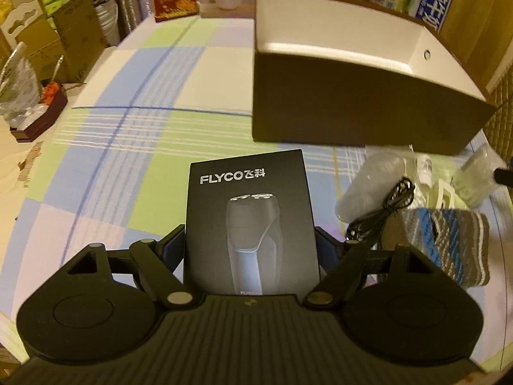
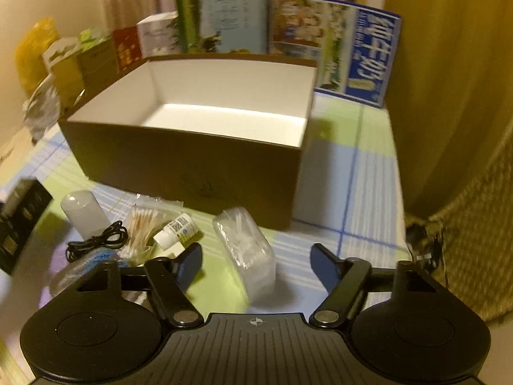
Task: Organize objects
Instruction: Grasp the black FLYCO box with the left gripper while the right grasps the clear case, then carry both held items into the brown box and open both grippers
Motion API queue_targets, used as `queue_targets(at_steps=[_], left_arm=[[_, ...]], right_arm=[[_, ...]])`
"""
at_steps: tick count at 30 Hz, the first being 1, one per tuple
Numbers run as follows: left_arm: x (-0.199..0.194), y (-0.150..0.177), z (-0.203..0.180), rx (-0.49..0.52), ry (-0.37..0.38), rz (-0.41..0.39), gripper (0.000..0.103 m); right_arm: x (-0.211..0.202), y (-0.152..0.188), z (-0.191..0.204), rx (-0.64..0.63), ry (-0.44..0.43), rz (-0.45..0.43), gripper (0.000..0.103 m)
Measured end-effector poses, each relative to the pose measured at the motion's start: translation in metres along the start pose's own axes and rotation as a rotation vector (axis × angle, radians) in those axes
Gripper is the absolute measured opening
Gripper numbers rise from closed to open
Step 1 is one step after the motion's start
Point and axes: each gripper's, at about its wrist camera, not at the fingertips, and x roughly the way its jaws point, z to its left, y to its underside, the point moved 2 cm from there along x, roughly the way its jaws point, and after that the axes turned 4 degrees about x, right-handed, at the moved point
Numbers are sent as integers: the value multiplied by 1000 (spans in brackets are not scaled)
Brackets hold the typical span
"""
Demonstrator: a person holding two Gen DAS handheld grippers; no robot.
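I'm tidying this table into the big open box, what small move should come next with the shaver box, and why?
Probably carry it forward and over the brown box's near wall. The left hand-held gripper looks shut on the FLYCO shaver box, and the brown box stands open and empty just ahead. The right hand-held gripper is open, holding nothing.
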Motion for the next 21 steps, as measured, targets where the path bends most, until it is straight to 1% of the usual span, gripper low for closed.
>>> queue_targets(at_steps=[2,4,6,7,8,12,15,18,21], left_arm=[[-7,-4,2,-6,-9,-12,78],[-14,-9,3,-9,-15,-26,78],[-18,-14,2,-13,-18,-38,78],[-20,-16,1,-14,-20,-43,78],[-23,-19,1,-13,-20,-49,78],[-32,-32,-7,-1,-14,-73,78],[-39,-42,-15,13,4,-90,78],[-46,-57,-21,32,28,-110,78],[-52,-76,-26,58,45,-140,78]], right_arm=[[11,-1,4,-35,-15,17,56],[18,0,6,-68,-22,29,53],[23,3,8,-100,-18,38,46],[24,4,8,-115,-12,39,34],[25,4,8,-122,-14,41,27],[17,1,4,-108,-38,22,27],[-1,-8,1,-89,-59,8,26],[-29,-24,-2,-59,-82,-33,26],[-58,-47,-6,-23,-108,-101,26]])
